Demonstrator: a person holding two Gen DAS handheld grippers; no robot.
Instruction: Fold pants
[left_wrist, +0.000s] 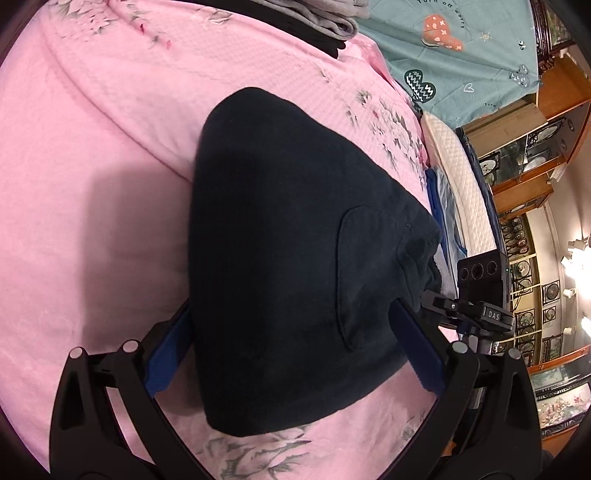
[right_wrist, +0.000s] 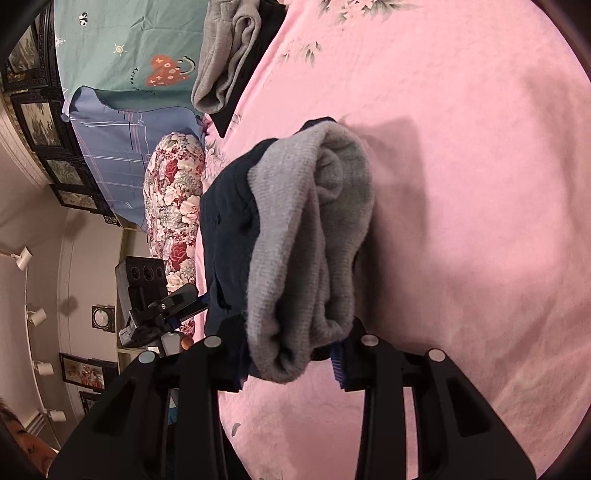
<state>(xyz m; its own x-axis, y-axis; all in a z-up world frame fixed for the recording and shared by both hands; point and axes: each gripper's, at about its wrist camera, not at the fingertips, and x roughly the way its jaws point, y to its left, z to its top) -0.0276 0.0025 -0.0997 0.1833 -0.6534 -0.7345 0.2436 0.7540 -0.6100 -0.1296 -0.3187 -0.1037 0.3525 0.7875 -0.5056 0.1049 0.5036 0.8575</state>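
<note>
The pants (left_wrist: 280, 236) are dark navy with a grey fleecy lining (right_wrist: 314, 229), folded into a thick bundle. They hang just above the pink bedspread (left_wrist: 92, 184) and cast a shadow on it. My left gripper (left_wrist: 291, 354) is shut on the pants, its blue pads (left_wrist: 170, 350) pressing both sides of the bundle. My right gripper (right_wrist: 288, 358) is shut on the end where the grey lining shows. The right gripper's body (left_wrist: 480, 288) appears at the bundle's right edge in the left wrist view. The left gripper's body (right_wrist: 147, 291) appears at the left in the right wrist view.
A stack of folded grey and black clothes (right_wrist: 229, 55) lies farther up the bed. A teal sheet (left_wrist: 461, 55), a blue plaid pillow (right_wrist: 110, 147) and a floral pillow (right_wrist: 173, 199) sit at the bed's edge. Wooden cabinets (left_wrist: 535, 184) stand beyond.
</note>
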